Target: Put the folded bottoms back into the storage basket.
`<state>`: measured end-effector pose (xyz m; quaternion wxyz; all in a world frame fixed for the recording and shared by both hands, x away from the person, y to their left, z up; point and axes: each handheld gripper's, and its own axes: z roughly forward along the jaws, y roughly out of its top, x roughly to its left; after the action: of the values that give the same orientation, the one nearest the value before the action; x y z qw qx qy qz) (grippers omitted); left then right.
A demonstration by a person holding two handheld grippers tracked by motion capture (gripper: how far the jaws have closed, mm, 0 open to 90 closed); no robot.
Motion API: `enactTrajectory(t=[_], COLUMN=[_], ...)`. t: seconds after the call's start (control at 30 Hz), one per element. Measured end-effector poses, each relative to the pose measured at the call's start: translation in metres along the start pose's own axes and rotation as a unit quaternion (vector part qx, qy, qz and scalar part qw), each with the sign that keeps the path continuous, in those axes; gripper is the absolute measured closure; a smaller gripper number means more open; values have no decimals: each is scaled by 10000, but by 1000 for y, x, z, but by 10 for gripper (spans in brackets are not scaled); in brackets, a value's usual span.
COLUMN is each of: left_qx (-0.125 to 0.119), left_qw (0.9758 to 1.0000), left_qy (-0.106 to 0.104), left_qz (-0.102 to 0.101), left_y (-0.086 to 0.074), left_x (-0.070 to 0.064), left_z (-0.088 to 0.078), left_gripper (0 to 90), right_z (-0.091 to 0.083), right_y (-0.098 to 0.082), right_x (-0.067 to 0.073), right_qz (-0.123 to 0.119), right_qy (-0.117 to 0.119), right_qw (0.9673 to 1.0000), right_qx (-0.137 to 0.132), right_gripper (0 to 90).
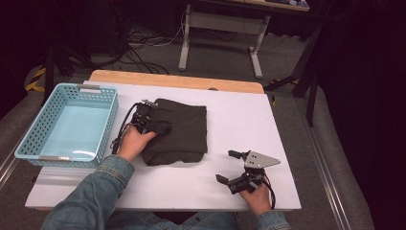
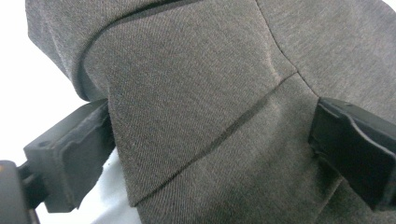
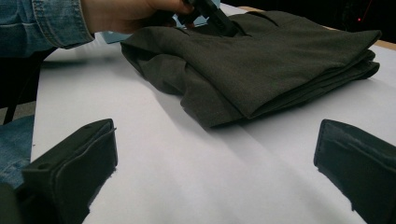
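The folded dark garment lies mid-tabletop, just right of the blue basket. The left claw rests on its left part, jaws apart with cloth spanning the gap (not clamped). The right claw sits wide open over bare tabletop, near the garment's front edge.

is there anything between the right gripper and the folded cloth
Nothing visible. The right gripper sits open on the white table, and only bare tabletop lies between it and the folded cloth. The left gripper is already on the cloth's far side.
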<state>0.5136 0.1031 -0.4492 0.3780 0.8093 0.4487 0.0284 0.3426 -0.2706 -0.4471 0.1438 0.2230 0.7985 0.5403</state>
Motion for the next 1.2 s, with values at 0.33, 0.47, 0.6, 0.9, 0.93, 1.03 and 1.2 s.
enactTrajectory(t=[0.33,0.47,0.6,0.9,0.93,1.03,1.2], left_qx=[116,207,245,290,305,324,346], left_qw=[9992,9991,9988,9971,9970,9964,9957], left_qy=[-237,-240,-308,-572,-581,-637,-747], left_qz=[-309,-280,-297,-416,-402,-455,-429], left_y=[-1,1,2,2,2,2,2], left_x=[5,5,3,-3,-3,-5,-7], left_z=[10,10,10,10,10,10,9], left_gripper=[13,5,25,222,239,296,573], right_z=[0,0,0,-1,-1,0,-1], right_y=[0,0,0,0,0,0,0], right_x=[0,0,0,-1,-1,-1,-1], right_qz=[-16,-15,-12,20,22,16,30], right_qy=[-3,-5,-3,-21,-24,-19,-55], right_qw=[10000,10000,10000,10000,10000,10000,10000], right_qx=[-2,1,5,-20,-20,-6,-16], right_gripper=[4,4,4,4,4,4,4])
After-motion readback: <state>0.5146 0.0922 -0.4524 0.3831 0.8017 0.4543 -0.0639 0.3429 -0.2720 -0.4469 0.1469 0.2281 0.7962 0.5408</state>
